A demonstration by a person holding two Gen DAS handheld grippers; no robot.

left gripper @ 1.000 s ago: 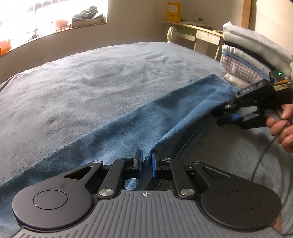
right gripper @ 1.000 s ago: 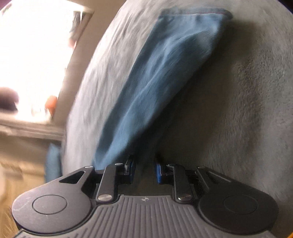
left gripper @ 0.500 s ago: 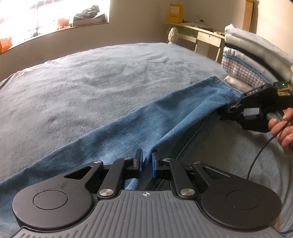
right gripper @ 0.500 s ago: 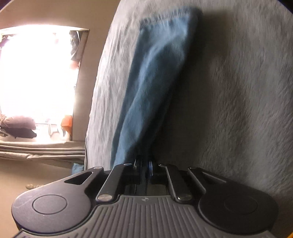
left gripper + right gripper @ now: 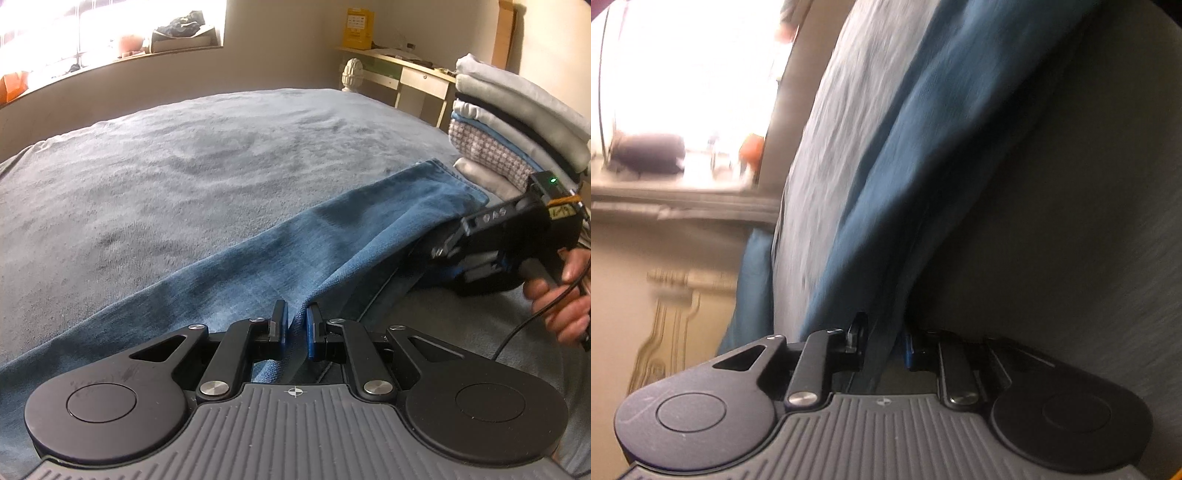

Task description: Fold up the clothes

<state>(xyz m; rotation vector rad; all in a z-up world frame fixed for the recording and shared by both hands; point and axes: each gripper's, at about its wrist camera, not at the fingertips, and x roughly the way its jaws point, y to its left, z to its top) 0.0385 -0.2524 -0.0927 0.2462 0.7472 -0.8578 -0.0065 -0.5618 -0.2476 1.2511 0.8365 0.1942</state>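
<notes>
A blue jeans leg (image 5: 332, 243) lies stretched across the grey blanket (image 5: 184, 166), its hem at the right near a clothes stack. My left gripper (image 5: 295, 328) is shut on a raised fold along the leg's near edge. In the left wrist view my right gripper (image 5: 447, 254), held by a hand (image 5: 561, 295), bites the same edge close to the hem. In the blurred right wrist view, the jeans (image 5: 923, 129) run away from my right gripper (image 5: 882, 343), with denim pinched between its fingers.
A tall stack of folded clothes (image 5: 517, 122) stands on the bed at the right, just behind the hem. A cable (image 5: 517, 332) hangs from the right gripper. A desk (image 5: 413, 74) and a window sill (image 5: 110, 62) lie beyond the bed.
The right gripper reached the leg's edge near the hem, closed on it and then swung, so its view blurred. The left gripper kept its hold and stayed put.
</notes>
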